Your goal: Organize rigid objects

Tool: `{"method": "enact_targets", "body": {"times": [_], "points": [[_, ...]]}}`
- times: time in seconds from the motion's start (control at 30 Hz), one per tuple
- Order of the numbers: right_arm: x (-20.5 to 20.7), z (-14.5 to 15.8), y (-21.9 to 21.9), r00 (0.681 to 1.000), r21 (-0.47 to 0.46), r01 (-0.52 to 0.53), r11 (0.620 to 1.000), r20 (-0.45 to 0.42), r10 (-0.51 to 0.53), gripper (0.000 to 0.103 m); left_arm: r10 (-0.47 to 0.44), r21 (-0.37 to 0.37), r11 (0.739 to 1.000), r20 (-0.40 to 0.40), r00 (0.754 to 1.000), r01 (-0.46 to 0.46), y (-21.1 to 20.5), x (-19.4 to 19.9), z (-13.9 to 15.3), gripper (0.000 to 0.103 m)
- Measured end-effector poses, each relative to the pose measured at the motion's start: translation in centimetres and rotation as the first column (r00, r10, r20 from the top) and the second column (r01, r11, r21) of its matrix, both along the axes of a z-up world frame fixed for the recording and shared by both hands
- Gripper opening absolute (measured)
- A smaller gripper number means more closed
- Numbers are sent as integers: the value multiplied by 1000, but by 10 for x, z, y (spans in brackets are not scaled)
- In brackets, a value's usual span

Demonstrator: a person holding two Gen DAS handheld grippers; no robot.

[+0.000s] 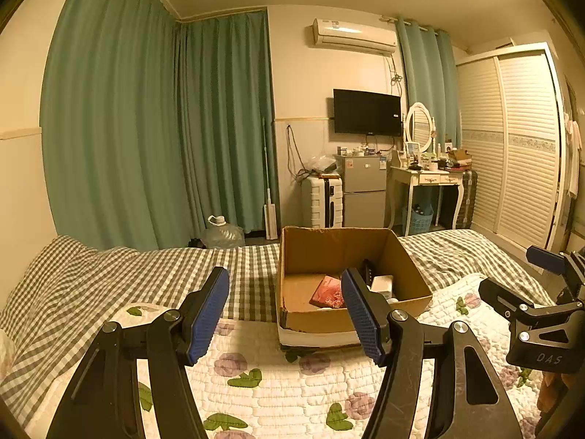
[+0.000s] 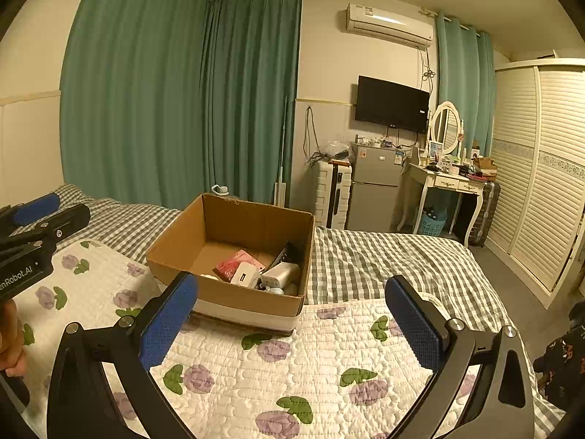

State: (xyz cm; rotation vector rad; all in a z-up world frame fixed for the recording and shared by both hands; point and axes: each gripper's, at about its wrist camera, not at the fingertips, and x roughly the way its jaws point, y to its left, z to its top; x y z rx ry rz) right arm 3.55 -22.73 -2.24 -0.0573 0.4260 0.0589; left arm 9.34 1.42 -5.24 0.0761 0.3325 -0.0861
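An open cardboard box [image 1: 314,248] [image 2: 234,298] stands on the bed. Inside lie a red-pink packet [image 1: 327,292] [image 2: 234,264], a white charger-like block [image 2: 244,274], a white box [image 1: 382,283] [image 2: 280,273] and a dark item [image 2: 287,250]. My left gripper [image 1: 285,311] is open and empty, held above the quilt just in front of the box. My right gripper [image 2: 292,325] is open and empty, in front of the box's near wall. Each gripper shows at the edge of the other's view: the right one [image 1: 512,278], the left one [image 2: 55,208].
The box sits on a white floral quilt [image 2: 292,384] over a green checked sheet [image 2: 384,256]. Beyond the bed are green curtains [image 1: 146,128], a water jug [image 1: 221,232], a suitcase [image 1: 323,201], a small fridge [image 1: 363,190], a dressing table [image 1: 427,177] and a wardrobe [image 1: 519,146].
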Motion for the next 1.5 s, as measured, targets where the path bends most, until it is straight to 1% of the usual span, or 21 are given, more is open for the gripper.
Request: {"method": "enact_targets", "body": {"times": [0.17, 0.73, 1.5], "points": [[0, 1, -1, 1000, -2, -1, 1000, -4, 1, 103, 5, 13, 1000, 2, 1000, -5, -3, -2, -2, 67], [0, 0, -1, 1000, -1, -2, 1000, -21, 2, 103, 18, 4, 1000, -27, 999, -18, -4, 1, -10, 67], [0, -2, -1, 1000, -4, -5, 1000, -23, 5, 103, 25, 9, 1000, -36, 999, -25, -2, 3, -15, 67]]}}
